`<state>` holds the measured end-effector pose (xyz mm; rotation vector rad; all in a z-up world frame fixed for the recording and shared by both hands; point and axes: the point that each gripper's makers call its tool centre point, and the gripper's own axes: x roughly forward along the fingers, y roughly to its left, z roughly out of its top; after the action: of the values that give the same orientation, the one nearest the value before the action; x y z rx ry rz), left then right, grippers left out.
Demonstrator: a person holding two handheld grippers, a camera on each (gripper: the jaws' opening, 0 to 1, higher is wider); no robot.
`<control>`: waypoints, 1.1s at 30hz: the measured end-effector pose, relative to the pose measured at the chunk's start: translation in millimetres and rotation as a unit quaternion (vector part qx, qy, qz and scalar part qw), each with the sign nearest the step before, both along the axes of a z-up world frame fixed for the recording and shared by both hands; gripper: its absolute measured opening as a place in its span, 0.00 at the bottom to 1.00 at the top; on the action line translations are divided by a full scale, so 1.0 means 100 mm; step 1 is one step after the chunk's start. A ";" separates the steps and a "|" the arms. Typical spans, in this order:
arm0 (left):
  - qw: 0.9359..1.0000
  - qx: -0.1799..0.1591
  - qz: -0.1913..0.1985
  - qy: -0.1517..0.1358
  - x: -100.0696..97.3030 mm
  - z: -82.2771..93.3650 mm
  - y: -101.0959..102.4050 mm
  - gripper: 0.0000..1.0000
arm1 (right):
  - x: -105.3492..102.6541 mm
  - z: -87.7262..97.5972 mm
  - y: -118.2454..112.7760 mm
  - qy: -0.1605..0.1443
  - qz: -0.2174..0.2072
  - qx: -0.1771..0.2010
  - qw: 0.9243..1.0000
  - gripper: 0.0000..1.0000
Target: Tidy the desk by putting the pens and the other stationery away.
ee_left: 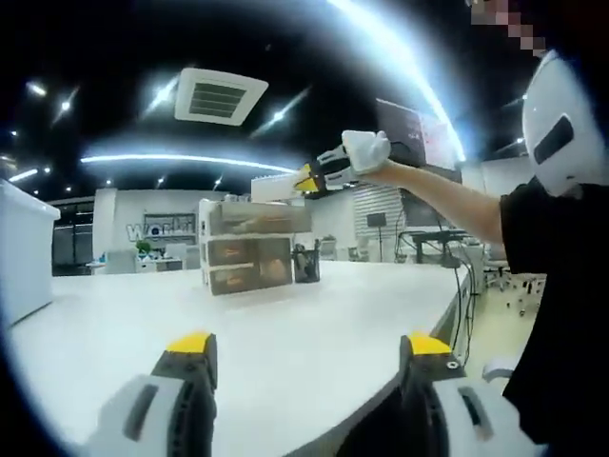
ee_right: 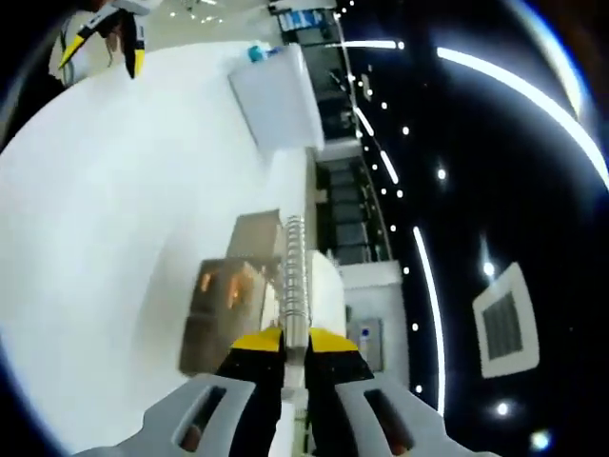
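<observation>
So the right gripper (ee_right: pixel 296 345) is clamped down on a spiral-bound notebook (ee_right: pixel 297 276), pinching it right along the wire binding, and it's held up over the top of the drawer organizer (ee_right: pixel 228 300) on the white desk (ee_right: pixel 124 219). In the left gripper view you can see the same thing from the side: the right gripper (ee_left: pixel 306 178) out at the end of the person's arm (ee_left: pixel 447 198), the notebook (ee_left: pixel 273 187) sitting flat-ish just above the organizer (ee_left: pixel 247 246), with a dark pen cup (ee_left: pixel 305 263) right beside it. Can't tell if the notebook is already resting on the organizer or just hovering.

The left gripper (ee_left: pixel 304 376) has its jaws spread wide with nothing between them, low over the desk and well back from everything.

My guess is the risk is the grip itself. Holding by the spiral edge means the covers can droop or swing, and if it's let go while off-centre it could slide off the top, maybe knock the pen cup. Also a white bin (ee_right: pixel 276 95) sits further along the desk.
</observation>
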<state>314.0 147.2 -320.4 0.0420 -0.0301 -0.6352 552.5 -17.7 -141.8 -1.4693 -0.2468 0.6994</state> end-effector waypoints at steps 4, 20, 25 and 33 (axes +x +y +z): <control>1.000 -0.003 0.002 -0.001 -0.02 0.01 0.02 0.77 | 0.14 -0.03 0.04 0.008 -0.008 -0.015 1.000 0.06; 1.000 -0.002 0.000 0.007 -0.02 -0.03 0.02 0.75 | 0.60 -0.23 0.05 0.049 -0.037 -0.061 0.996 0.06; 1.000 0.007 -0.001 0.014 -0.03 -0.04 -0.02 0.75 | 0.72 -0.26 0.05 0.052 -0.042 -0.077 0.995 0.06; 1.000 0.015 -0.003 0.017 -0.06 -0.04 -0.05 0.74 | 0.74 -0.35 0.05 0.076 -0.037 -0.093 0.992 0.08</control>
<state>307.5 142.4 -324.2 0.0610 0.0119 -0.6413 627.0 -12.7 -176.9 -1.5848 -0.0097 0.7861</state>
